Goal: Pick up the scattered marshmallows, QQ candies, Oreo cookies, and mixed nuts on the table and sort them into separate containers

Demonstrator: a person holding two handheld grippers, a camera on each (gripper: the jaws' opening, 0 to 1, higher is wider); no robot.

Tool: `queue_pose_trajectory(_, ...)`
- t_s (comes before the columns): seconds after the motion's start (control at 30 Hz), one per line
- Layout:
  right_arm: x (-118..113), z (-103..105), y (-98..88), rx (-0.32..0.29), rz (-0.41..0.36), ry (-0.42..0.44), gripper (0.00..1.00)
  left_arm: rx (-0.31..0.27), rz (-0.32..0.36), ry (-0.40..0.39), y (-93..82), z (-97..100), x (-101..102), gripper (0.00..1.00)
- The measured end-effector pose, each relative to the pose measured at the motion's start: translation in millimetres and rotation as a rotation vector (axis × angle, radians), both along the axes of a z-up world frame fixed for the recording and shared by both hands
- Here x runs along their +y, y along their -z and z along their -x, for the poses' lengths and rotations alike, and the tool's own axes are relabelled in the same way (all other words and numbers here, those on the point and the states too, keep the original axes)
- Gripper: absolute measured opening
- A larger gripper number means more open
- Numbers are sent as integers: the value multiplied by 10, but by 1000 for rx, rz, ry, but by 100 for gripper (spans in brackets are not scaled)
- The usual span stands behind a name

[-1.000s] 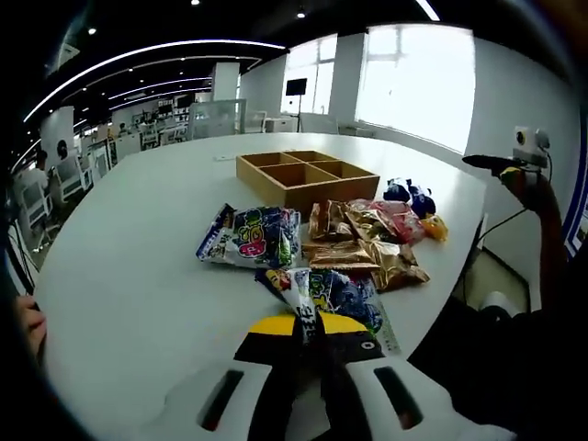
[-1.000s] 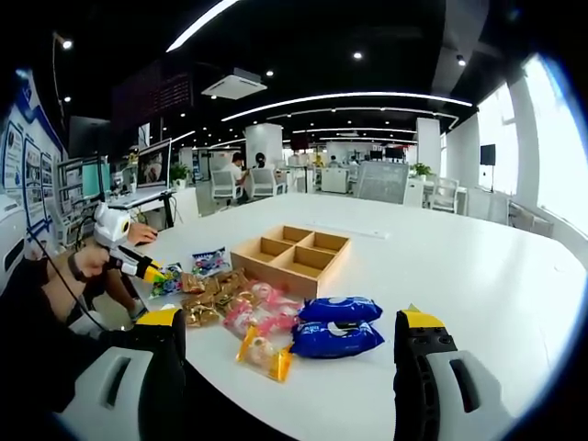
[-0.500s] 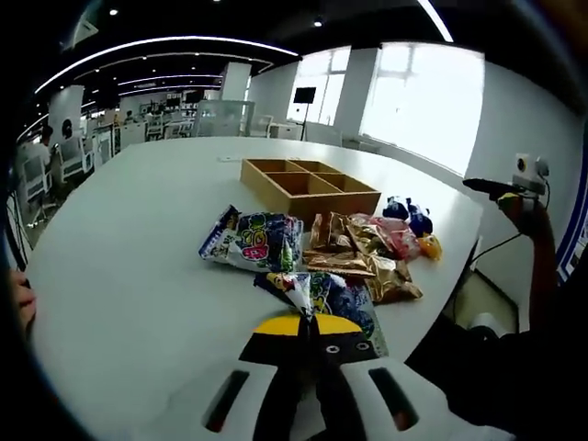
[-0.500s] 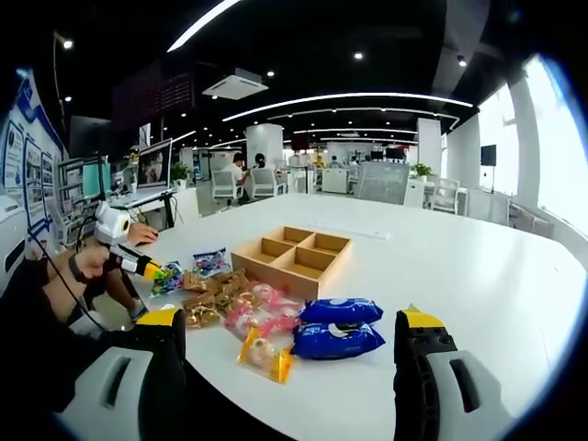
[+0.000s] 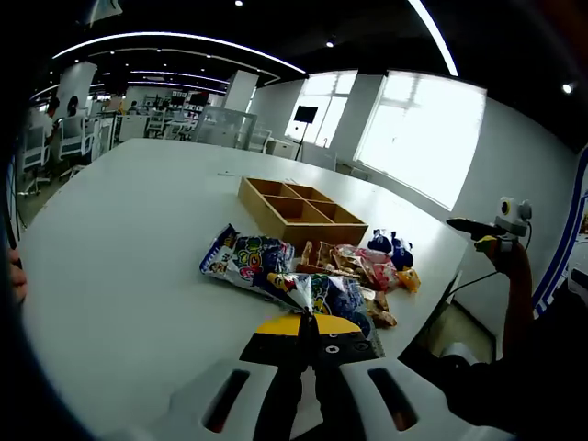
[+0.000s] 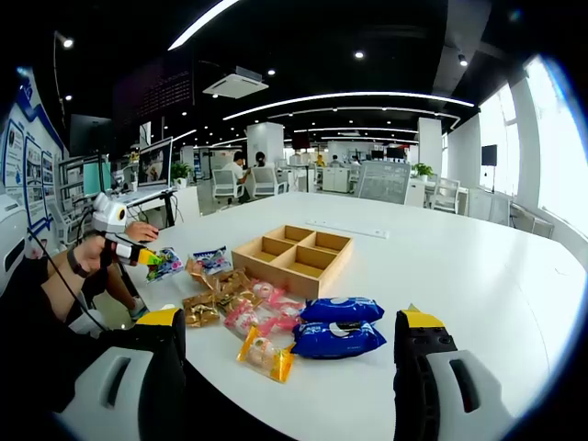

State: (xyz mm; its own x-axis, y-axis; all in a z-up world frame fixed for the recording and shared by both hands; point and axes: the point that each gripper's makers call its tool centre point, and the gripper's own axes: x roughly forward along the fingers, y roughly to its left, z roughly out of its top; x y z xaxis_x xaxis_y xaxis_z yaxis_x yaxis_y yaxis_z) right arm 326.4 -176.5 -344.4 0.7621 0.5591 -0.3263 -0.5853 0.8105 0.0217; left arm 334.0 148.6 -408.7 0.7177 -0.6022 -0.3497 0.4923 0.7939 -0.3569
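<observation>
white gripper bodies, black fingers, yellow tips, dark sleeves

White table carries a wooden divided tray. Ahead of the right fingers lie two blue packets, a yellow candy bag, pink wrappers and gold packets beside them.

Open-plan office, large white table, bright windows, curved ceiling light strips, desks with monitors
</observation>
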Motion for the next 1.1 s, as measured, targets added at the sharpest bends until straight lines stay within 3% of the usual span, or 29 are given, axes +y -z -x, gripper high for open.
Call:
queue_pose_trajectory(0.23,19,7,2,1,2,-3,90,-16,74,20,-128,29,-44,6)
queue_pose_trajectory(0.6,27,3,0,1,1,-2,90,-43,110,7,-278,-66,-34,6)
queue_pose_trajectory(1.1,8,-6,22,5,4,0,90,-95,127,25,-571,-411,-139,6)
